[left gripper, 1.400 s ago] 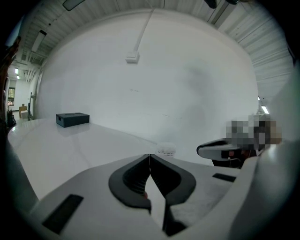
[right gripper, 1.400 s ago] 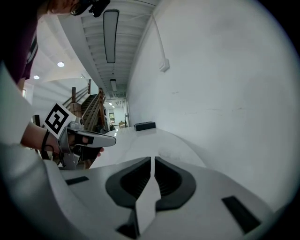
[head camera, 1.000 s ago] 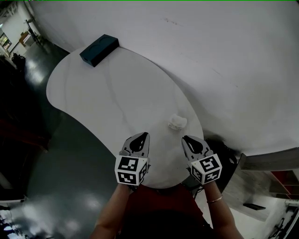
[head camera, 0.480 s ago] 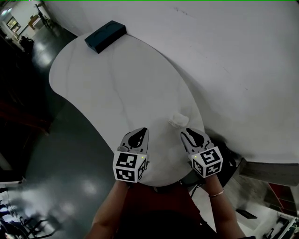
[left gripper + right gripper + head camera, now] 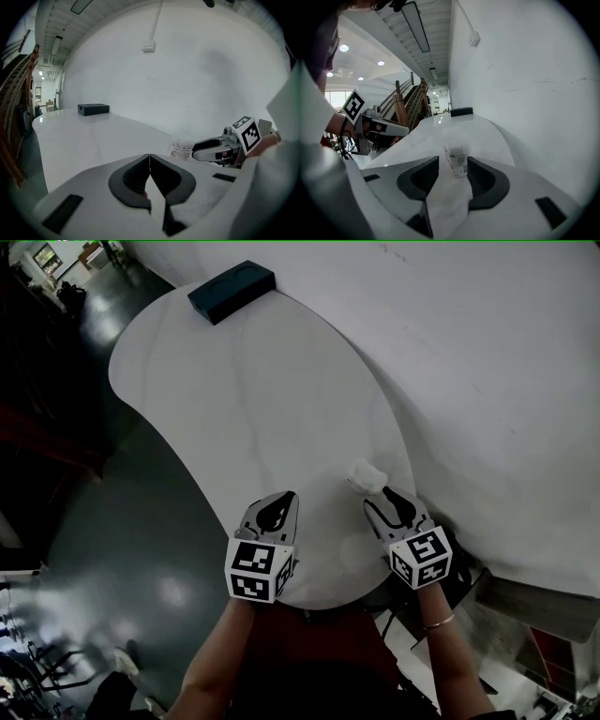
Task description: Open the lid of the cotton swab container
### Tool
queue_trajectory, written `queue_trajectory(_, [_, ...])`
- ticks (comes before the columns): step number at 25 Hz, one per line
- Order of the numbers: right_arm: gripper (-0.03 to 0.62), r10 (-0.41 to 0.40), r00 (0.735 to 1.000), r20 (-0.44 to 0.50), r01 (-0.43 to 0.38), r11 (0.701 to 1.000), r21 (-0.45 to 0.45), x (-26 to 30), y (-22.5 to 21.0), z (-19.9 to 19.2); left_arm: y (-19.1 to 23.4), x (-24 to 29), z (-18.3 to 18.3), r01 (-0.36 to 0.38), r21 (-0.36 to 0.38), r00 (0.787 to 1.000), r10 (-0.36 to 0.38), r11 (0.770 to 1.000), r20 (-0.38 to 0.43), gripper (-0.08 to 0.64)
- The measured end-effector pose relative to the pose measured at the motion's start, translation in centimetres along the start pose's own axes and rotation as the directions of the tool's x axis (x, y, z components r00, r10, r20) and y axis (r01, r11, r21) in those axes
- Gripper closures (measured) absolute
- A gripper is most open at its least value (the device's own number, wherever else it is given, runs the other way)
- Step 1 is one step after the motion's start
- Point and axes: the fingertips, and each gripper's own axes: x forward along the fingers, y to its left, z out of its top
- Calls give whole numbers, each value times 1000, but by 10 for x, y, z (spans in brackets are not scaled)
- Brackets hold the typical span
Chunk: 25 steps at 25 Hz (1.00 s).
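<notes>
The cotton swab container (image 5: 364, 474) is a small clear round tub with a printed label, standing upright near the table's right edge. In the right gripper view the container (image 5: 456, 158) stands just ahead of the jaws, in line with the gap. My right gripper (image 5: 382, 500) is opening, its pads clear of the tub. My left gripper (image 5: 280, 510) hovers over the table's near edge, left of the container, shut with nothing in it. From the left gripper view, the container (image 5: 180, 149) shows beside the right gripper (image 5: 199, 147).
A dark blue box (image 5: 231, 290) lies at the far end of the white table (image 5: 244, 418). A white wall runs close along the table's right side. Dark glossy floor (image 5: 112, 549) lies to the left.
The right gripper has opened its jaws and moved forward up to the container. The left gripper stayed shut in about the same place. The head view has shifted a little.
</notes>
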Motion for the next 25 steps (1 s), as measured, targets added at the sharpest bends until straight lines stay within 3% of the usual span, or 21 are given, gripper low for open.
queue_trajectory(11, [364, 46, 998, -53, -51, 994, -95, 21, -4, -3, 8, -1, -6, -26, -54, 1000, 26, 998, -1, 534])
queue_trajectory(25, [362, 68, 994, -89, -85, 977, -197, 29, -6, -4, 8, -2, -13, -46, -91, 999, 46, 995, -4, 534])
